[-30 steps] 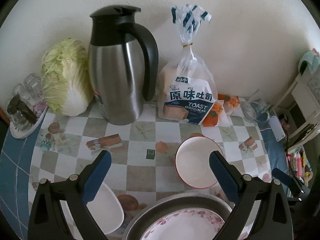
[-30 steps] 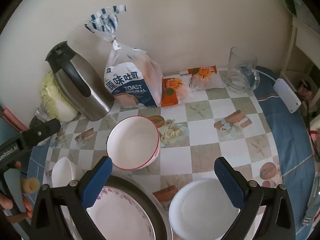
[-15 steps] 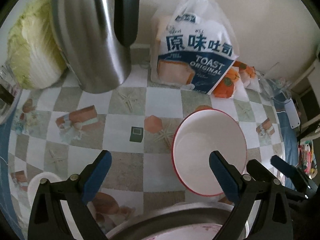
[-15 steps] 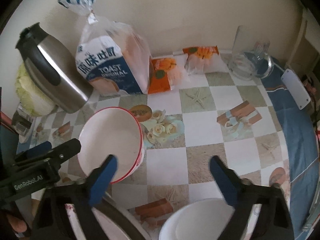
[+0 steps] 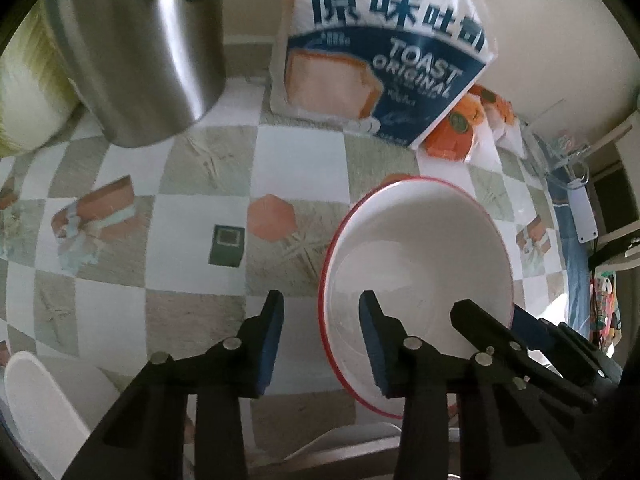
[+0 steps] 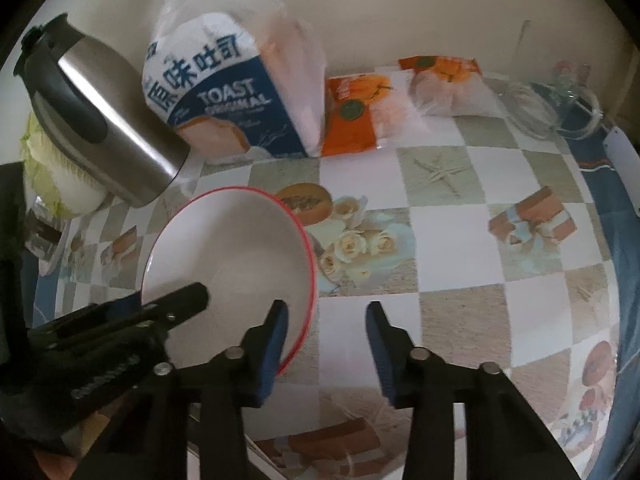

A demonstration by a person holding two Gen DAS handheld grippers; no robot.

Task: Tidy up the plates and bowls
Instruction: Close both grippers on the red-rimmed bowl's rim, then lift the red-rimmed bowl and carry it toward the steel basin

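Observation:
A white bowl with a red rim (image 5: pixel 420 248) (image 6: pixel 232 248) stands on the checked tablecloth. My left gripper (image 5: pixel 321 297) points steeply down over the bowl's left rim, one blue pad outside, the other inside. Its jaws are closing, and a gap still shows on both sides of the rim. My right gripper (image 6: pixel 327 307) straddles the opposite rim, its left pad inside the bowl and its right pad over the cloth. Its jaws are closing too, with no pad pressing on the rim. Each gripper shows in the other's view, across the bowl.
Behind the bowl stand a steel thermos jug (image 5: pixel 140 40), a bag of toast (image 5: pixel 380 60), orange snack packs (image 6: pixel 360 108) and a cabbage (image 5: pixel 24 92). A small white dish (image 5: pixel 36 400) lies near left, a metal basin rim (image 5: pixel 340 440) at the bottom edge. A glass jug (image 6: pixel 560 96) sits far right.
Both grippers have dropped down and forward onto the red-rimmed bowl. Their jaws have narrowed from wide open to a small gap around opposite sides of its rim.

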